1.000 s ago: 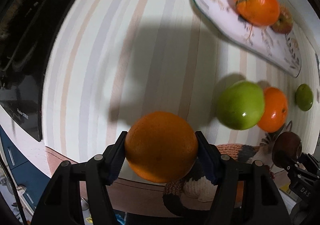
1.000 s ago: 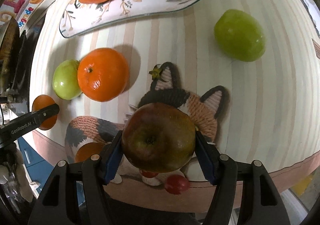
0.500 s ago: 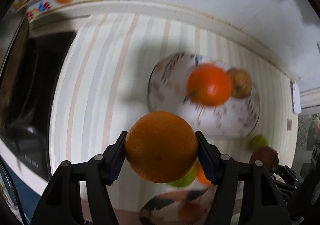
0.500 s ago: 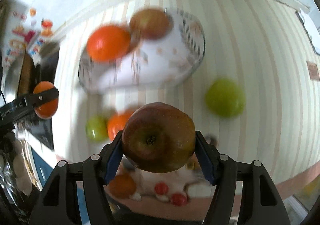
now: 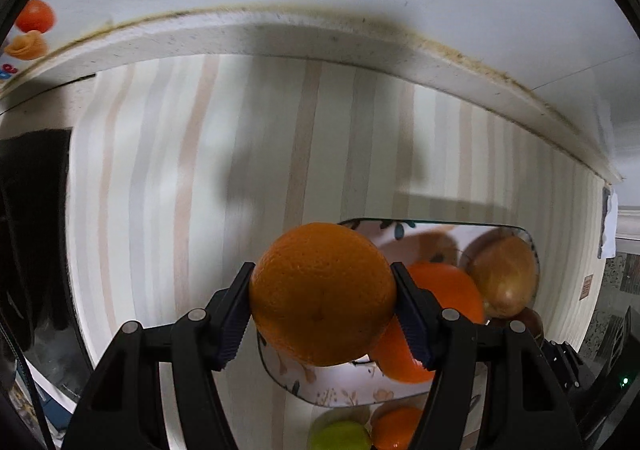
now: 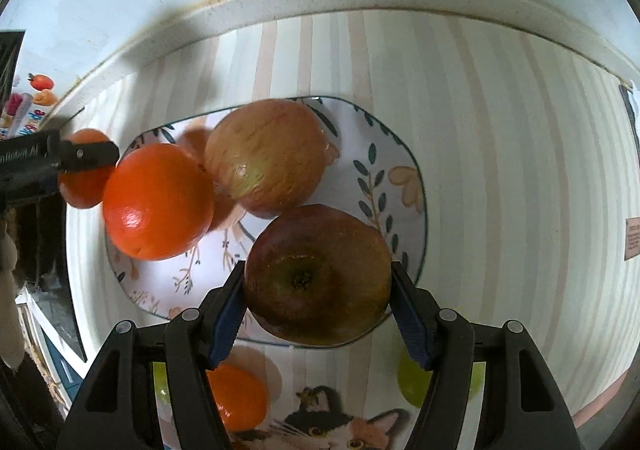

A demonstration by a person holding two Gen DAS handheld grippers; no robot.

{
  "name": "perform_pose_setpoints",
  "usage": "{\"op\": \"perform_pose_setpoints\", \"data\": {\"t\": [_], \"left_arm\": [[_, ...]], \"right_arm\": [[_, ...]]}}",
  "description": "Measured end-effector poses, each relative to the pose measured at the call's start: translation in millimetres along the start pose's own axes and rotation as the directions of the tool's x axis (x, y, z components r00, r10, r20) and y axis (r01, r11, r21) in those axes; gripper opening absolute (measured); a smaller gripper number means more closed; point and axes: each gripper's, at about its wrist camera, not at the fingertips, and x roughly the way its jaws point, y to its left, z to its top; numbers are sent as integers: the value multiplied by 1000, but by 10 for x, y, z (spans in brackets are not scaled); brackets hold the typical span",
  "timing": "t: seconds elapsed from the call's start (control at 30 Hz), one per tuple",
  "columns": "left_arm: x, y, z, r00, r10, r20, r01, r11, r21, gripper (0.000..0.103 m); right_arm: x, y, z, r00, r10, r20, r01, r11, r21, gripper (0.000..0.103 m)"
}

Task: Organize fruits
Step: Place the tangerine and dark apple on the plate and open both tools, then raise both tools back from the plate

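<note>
Orange skin fills the left wrist view: an orange (image 5: 323,294) is pinched by the left gripper (image 5: 323,314), now brought over the plate's (image 5: 344,390) left edge. Seen from the right wrist, a dark apple (image 6: 318,276) is clamped by the right gripper (image 6: 318,306) above the plate's near edge, carried in from the counter (image 6: 500,129); release seems next.

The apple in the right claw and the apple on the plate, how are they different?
The apple in the right claw is dark red-brown; the apple on the plate is paler, yellowish with a red blush. The held apple is pinched between the claw's blue pads, with its dimpled end facing the camera; the other rests on the flowery plate, against an orange. Both are round, whole apples.
</note>
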Motion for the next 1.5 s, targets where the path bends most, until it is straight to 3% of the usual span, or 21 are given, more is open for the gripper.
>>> {"op": "perform_pose_setpoints", "data": {"t": [0.2, 0.43, 0.5, 0.57, 0.67, 1.0, 1.5], "left_arm": [[133, -44, 16, 999, 28, -44, -27, 999, 20, 64], [123, 6, -30, 998, 21, -64, -22, 1000, -20, 65], [50, 36, -74, 999, 22, -41, -23, 999, -24, 68], [-22, 48, -101, 999, 25, -20, -26, 999, -25, 79], [-130, 48, -138, 1000, 30, 6, -30, 999, -26, 88], [-714, 85, -736, 985, 75, 153, -71, 997, -32, 89], [-1245, -192, -1859, 928, 117, 355, -128, 992, 9, 89]], "right_arm": [[162, -56, 47, 999, 12, -46, -11, 1000, 21, 70], [164, -91, 89, 997, 32, -74, -29, 999, 31, 74], [163, -103, 134, 996, 54, -74, -51, 998, 43, 86], [126, -123, 140, 996, 60, -70, -56, 997, 58, 88], [76, -146, 140, 996, 58, -67, -53, 996, 69, 94], [-373, -26, -60, 1000, 3, 17, -3, 1000, 17, 94], [-1149, 155, -844, 982, -19, 188, 28, 999, -46, 94]]}}
